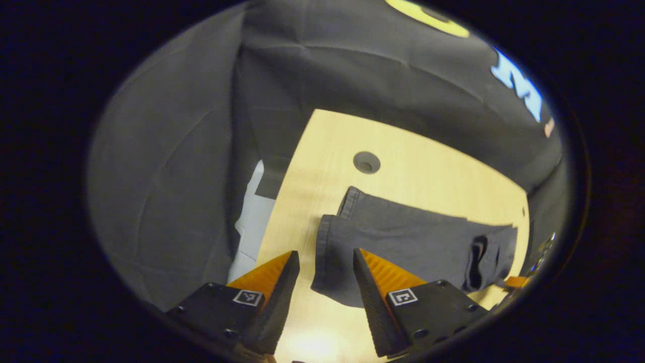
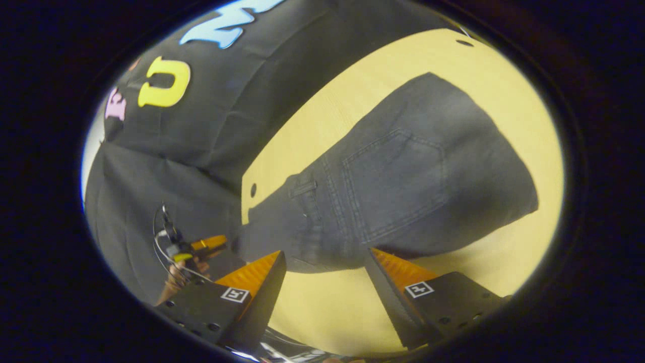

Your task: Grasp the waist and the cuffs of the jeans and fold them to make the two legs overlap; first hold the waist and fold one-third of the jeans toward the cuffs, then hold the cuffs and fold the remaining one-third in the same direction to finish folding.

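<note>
Dark grey jeans (image 1: pixel 403 237) lie flat on the wooden table (image 1: pixel 428 166), legs overlapped. The two cuffs (image 1: pixel 327 237) are slightly offset at the near end. The waist (image 1: pixel 496 252) is at the far right. My left gripper (image 1: pixel 326 254) is open, and the near cuff's edge lies between and just beyond its fingertips. In the right gripper view the jeans (image 2: pixel 403 166) show a back pocket (image 2: pixel 398 181) and a belt loop (image 2: pixel 302 189). My right gripper (image 2: pixel 325 254) is open at the waistband's (image 2: pixel 297 227) near corner, holding nothing.
The waist sits at the table's end (image 2: pixel 247 201). Just past that end a hand (image 2: pixel 174 282) holds a small cabled device (image 2: pixel 201 247) close to the waistband. A round cable hole (image 1: pixel 366 162) is in the table behind the cuffs. Black cloth walls surround the table.
</note>
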A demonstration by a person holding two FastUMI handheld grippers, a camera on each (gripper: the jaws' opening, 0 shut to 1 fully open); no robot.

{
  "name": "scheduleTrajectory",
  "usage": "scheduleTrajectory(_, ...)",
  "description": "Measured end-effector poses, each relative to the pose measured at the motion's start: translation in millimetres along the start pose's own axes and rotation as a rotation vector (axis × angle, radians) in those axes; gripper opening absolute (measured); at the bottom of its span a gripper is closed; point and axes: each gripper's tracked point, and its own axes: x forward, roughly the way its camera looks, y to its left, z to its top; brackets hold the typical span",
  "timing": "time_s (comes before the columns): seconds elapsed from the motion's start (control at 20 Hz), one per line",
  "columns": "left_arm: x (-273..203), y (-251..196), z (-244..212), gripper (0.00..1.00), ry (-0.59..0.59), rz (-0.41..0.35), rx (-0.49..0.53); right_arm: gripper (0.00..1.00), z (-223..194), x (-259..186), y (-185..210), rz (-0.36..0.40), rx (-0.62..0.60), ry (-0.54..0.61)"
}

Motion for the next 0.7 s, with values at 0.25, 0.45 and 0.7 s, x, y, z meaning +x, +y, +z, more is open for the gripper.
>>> scheduleTrajectory(0.25, 15, 3, -42, 1.0, 0.176, -0.004, 0.041, 0.96, 4, -39, -41, -0.055, 0.114, -0.065)
scheduleTrajectory(0.45, 40, 15, -44, 0.99, 0.239, 0.041, 0.027, 0.96, 15, -54, -50, -0.077, 0.133, -0.117)
scheduleTrajectory(0.7, 47, 9, -40, 0.92, 0.236, 0.041, 0.006, 0.96, 14, -55, -49, -0.073, 0.149, -0.11)
